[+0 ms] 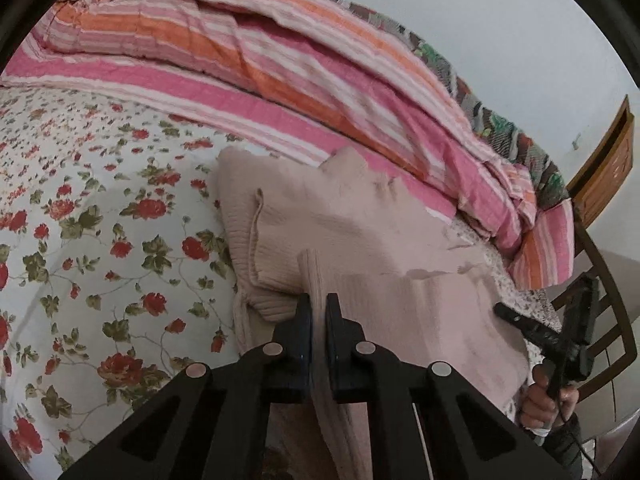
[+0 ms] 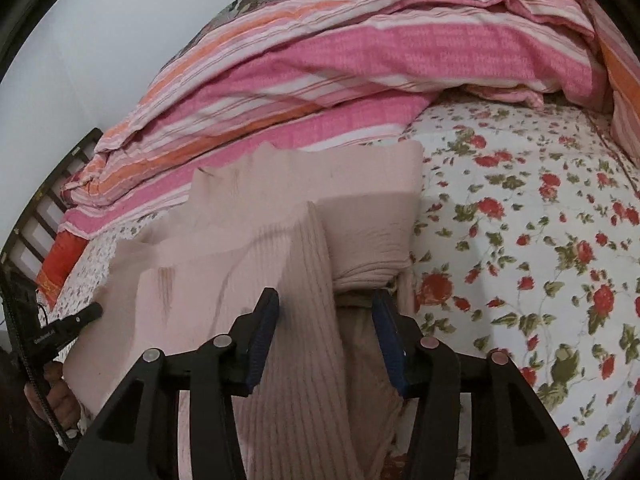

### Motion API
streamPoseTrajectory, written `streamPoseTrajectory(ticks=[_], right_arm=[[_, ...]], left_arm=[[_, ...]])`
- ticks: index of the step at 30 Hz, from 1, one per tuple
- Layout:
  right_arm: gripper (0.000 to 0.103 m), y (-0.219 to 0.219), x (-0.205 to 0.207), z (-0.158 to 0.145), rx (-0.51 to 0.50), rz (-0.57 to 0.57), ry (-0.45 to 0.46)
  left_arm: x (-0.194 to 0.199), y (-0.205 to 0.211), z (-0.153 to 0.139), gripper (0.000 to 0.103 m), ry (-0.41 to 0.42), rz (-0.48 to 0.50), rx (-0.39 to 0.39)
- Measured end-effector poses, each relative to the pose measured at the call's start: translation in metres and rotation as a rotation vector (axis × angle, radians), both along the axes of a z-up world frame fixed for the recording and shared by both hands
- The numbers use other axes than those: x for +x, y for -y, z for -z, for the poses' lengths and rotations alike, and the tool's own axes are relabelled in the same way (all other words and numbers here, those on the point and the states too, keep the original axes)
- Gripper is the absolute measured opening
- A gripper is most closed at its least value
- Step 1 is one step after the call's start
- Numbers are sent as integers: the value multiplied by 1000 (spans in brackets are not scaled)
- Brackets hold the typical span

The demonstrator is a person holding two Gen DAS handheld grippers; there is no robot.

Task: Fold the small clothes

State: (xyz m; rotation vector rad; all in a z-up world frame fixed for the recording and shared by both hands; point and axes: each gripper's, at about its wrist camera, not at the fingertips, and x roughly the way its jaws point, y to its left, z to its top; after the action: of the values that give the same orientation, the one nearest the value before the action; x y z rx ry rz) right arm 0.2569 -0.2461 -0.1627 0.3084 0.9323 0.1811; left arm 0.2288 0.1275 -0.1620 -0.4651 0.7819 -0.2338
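While the left gripper (image 1: pixel 318 312) pinches the pale pink ribbed knit garment (image 1: pixel 360 232) on the floral bedsheet (image 1: pixel 100 240), the right gripper (image 2: pixel 326 320) straddles a ridge unclenched — likely mid-fold.

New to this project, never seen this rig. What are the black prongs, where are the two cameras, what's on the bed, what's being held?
There is no robot here. A person holds a hand-held gripping tool in each hand, and a fisheye camera on each looks forward along its two black fingers.

The left wrist view shows the left tool, its jaws pinched shut on a ridge of a pale pink ribbed garment. At the right edge you see the person's other hand gripping the right tool.

The right wrist view shows the right tool: its jaws stand apart, with a fold of the same garment running between them, not pinched.

The garment lies on a rose-print bedsheet, in front of a bunched pink and orange striped quilt.
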Motion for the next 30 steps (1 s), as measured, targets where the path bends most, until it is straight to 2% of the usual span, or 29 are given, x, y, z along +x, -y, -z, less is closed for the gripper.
streamPoseTrajectory(ticks=[1,2,4,8,12,16,20,24,30], right_arm=[[9,-4,-1,-1,-5,-25,1],[7,-7,-4,-4,-22,-40,16],[6,-11,-14,-13,-48,-53,79],[5,-8,-28,-41,10,-51,211],[5,-5,-22,-63,52,-22,289],[5,-6,-3,-74,50,-9,314],[5,-7,24,-73,29,19,301],[5,-1,53,-56,9,75,264],[5,-1,91,-9,-95,137,110]], left_arm=[[-2,0,-3,7,12,2,-1],[-4,1,-7,7,27,5,-3],[-8,1,-14,7,56,11,-14],[-13,-3,-31,7,131,-8,-18],[1,-6,-43,6,154,-35,-21],[22,-10,-54,6,170,-62,1],[55,-12,-57,6,157,-103,25],[86,-13,-50,6,141,-126,56],[134,1,-20,7,27,-137,176]])
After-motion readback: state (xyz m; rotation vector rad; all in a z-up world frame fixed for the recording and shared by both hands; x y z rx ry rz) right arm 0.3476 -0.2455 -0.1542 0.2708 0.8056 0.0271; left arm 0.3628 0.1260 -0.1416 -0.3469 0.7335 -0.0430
